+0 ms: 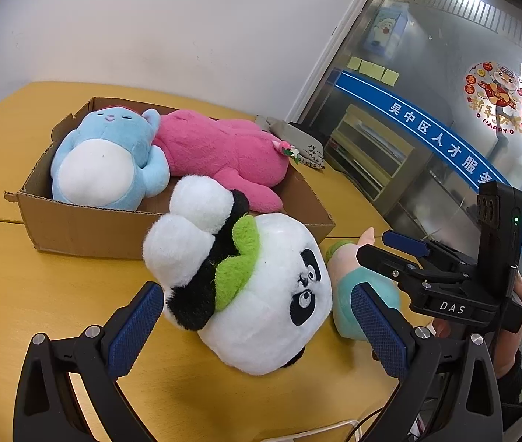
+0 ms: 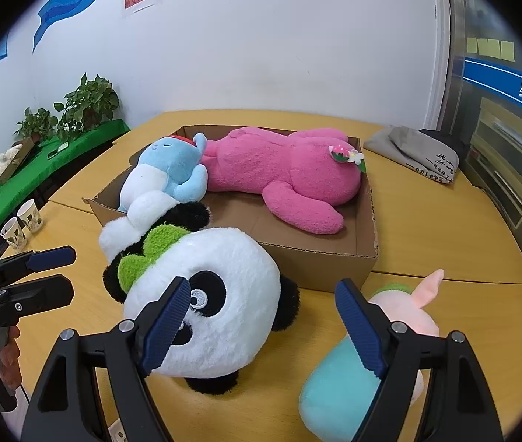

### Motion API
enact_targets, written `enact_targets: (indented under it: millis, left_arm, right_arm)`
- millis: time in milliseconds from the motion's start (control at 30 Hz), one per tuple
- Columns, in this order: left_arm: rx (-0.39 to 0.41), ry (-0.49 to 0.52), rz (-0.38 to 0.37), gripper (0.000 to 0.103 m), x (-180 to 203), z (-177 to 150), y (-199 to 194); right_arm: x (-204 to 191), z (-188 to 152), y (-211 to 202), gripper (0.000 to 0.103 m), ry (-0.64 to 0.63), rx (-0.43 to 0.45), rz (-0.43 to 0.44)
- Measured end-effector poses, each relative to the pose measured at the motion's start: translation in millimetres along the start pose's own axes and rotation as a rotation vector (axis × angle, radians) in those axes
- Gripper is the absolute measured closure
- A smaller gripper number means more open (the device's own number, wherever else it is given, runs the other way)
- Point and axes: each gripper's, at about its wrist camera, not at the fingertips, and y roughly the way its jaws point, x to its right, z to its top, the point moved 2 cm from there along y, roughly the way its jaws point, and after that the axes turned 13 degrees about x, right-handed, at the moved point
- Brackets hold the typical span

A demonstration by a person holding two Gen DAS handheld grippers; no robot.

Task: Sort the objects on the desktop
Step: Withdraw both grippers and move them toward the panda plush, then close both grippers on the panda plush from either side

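**Panda next for the box, both grippers standing open**

Two soft toys are already lying in the shallow brown cardboard box toward the far side of the round yellow wooden tabletop: a light-blue plush with a white belly and a long pink plush with a small flower tag. The round black-and-white panda plush with a green leaf collar is lying on its side against the box's near wall, toward the tabletop's near edge. A pink-and-teal plush is lying just beside it on the right.

The left gripper is hovering with jaws wide, the panda between its blue pads, which are not visibly pressing it. The right gripper is also standing wide open, holding nothing, one finger in front of the panda's face.

Judgement: the panda pick-up is in hand. Next move calls for closing on the panda's bulk, then lifting over the box's near wall.

Readable writing: "DAS" on the right gripper's body; "HAPPY" on a window sticker; Chinese characters on the blue glass band.
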Motion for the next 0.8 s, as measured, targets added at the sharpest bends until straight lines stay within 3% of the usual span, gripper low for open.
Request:
enact_targets:
  millis: [800]
  left_arm:
    - [-0.037, -0.080, -0.005, 0.000, -19, -16, 5]
  right_arm:
    - [-6, -3, 19, 0.022, -0.015, -0.031, 0.040]
